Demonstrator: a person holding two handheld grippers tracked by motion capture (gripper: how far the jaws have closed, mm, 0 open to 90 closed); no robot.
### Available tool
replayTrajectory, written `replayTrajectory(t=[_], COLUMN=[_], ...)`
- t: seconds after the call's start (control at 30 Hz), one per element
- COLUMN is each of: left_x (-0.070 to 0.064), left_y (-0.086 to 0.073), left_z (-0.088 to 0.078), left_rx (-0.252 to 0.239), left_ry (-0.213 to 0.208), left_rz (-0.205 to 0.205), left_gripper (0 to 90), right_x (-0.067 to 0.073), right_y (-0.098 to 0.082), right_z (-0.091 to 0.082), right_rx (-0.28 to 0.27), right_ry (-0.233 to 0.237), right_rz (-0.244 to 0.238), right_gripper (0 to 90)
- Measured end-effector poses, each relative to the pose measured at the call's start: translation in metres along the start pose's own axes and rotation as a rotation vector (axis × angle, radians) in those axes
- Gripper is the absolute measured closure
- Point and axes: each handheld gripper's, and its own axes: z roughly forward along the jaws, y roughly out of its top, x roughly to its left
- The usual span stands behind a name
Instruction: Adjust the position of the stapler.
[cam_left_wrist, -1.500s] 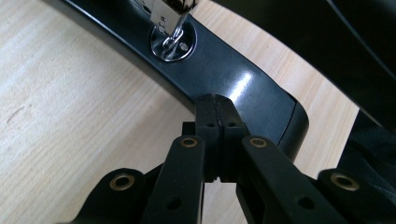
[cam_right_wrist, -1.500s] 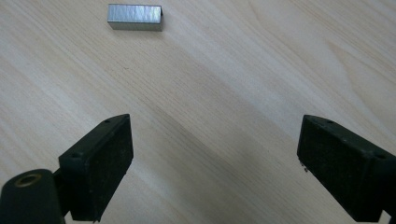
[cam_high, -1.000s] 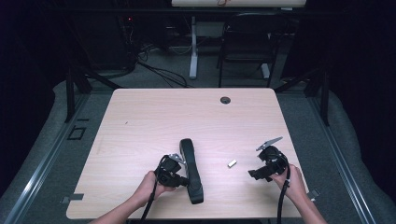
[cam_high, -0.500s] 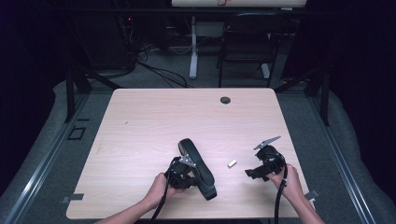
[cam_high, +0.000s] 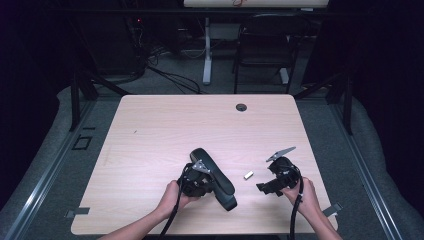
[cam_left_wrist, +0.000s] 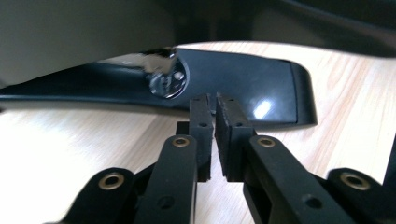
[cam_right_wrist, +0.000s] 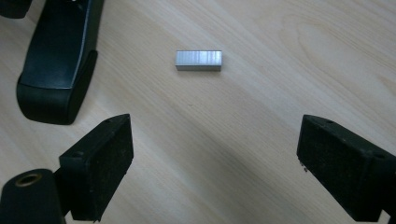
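Positioning step, by my read — the stapler lies diagonally on the table near its front edge, and the left gripper sits right against the stapler's left flank at mid-length. In the left gripper view its pads stand almost together with a thin slit between them and nothing in that slit; the jaws have just been cracking open from fully closed. The stapler's glossy body lies just ahead of the tips, pivot rivet visible to their left.

The right gripper hovers to the right of the stapler, jaws spread wide and empty. In the right gripper view the staple strip lies ahead of the jaws, between their lines, with the stapler's rear end off to the left.

Next move, as I judge it: right gripper drops onto the staple strip and closes across its short sides — it's low and flat, so the pads need to come nearly to the table surface. The left would have to steady or open the stapler.

Count: one stapler, one staple strip, two grippers, one table.
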Motion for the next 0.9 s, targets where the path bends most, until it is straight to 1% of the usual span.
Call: replayTrajectory(t=[0.07, 0.1, 0.13, 0.17, 0.2, 0.23, 0.27, 0.3, 0.33, 0.37, 0.43, 0.47, 0.5, 0.53, 0.57, 0.6, 0.63, 0.7, 0.73, 0.83, 0.9], left_x=[0.003, 0.004, 0.006, 0.007, 0.009, 0.009, 0.010, 0.016, 0.016, 0.021, 0.030, 0.034, 0.039, 0.042, 0.046, 0.048, 0.050, 0.051, 0.052, 0.052, 0.053], left_y=[-0.002, -0.003, -0.004, -0.004, -0.004, -0.004, -0.004, -0.005, -0.005, -0.007, -0.010, -0.012, -0.014, -0.015, -0.017, -0.018, -0.018, -0.020, -0.021, -0.023, -0.025], left_z=[-0.007, -0.010, -0.015, -0.020, -0.028, -0.028, -0.034, -0.046, -0.046, -0.053, -0.062, -0.065, -0.068, -0.071, -0.074, -0.075, -0.078, -0.081, -0.084, -0.090, -0.093], left_rx=[0.000, -0.004, -0.008, -0.010, -0.007, -0.007, -0.007, -0.021, -0.021, -0.028, -0.038, -0.039, -0.037, -0.034, -0.037, -0.035, -0.040, -0.048, -0.063, -0.078, -0.094], left_ry=[0.006, -0.006, 0.000, 0.011, 0.033, 0.033, 0.051, 0.090, 0.090, 0.106, 0.114, 0.109, 0.121, 0.121, 0.136, 0.136, 0.146, 0.159, 0.174, 0.202, 0.212], left_rz=[-0.007, -0.009, -0.010, -0.007, -0.002, -0.002, 0.005, -0.008, -0.008, -0.022, -0.055, -0.068, -0.079, -0.088, -0.104, -0.108, -0.121, -0.133, -0.144, -0.159, -0.174], left_gripper=[82.1, 80.7, 78.6, 74.4, 64.8, 60.6, 60.6, 50.9, 45.6, 45.6, 38.5, 35.7, 32.8, 29.6, 26.3, 22.4, 20.3, 15.3, 14.5, 3.6, 0.9], right_x=[0.004, 0.005, 0.006, 0.009, 0.013, 0.015, 0.015, 0.019, 0.019, 0.021, 0.025, 0.026, 0.027, 0.028, 0.030, 0.032, 0.033, 0.037, 0.038, 0.045, 0.052], right_y=[0.001, 0.002, 0.002, 0.004, 0.005, 0.006, 0.006, 0.008, 0.008, 0.009, 0.011, 0.013, 0.014, 0.015, 0.017, 0.019, 0.020, 0.025, 0.026, 0.031, 0.033], right_z=[-0.004, -0.005, -0.006, -0.007, -0.008, -0.009, -0.009, -0.009, -0.009, -0.009, -0.010, -0.010, -0.010, -0.010, -0.010, -0.011, -0.011, -0.014, -0.015, -0.019, -0.023], right_rx=[-0.011, -0.020, -0.022, -0.036, -0.042, -0.042, -0.042, -0.045, -0.045, -0.048, -0.053, -0.057, -0.063, -0.064, -0.065, -0.067, -0.067, -0.084, -0.087, -0.109, -0.128], right_ry=[0.006, 0.013, 0.014, 0.025, 0.032, 0.037, 0.037, 0.041, 0.041, 0.044, 0.045, 0.053, 0.056, 0.058, 0.062, 0.067, 0.068, 0.088, 0.082, 0.106, 0.117], right_rz=[-0.013, -0.014, -0.017, -0.016, -0.020, -0.026, -0.026, -0.043, -0.043, -0.046, -0.050, -0.051, -0.048, -0.044, -0.038, -0.036, -0.032, -0.019, -0.018, -0.011, -0.011], right_gripper=[10.3, 10.2, 10.2, 10.1, 9.9, 9.7, 9.7, 8.7, 8.7, 8.4, 7.9, 7.6, 7.5, 7.2, 7.0, 6.7, 6.5, 6.5, 6.5, 6.2, 5.7])
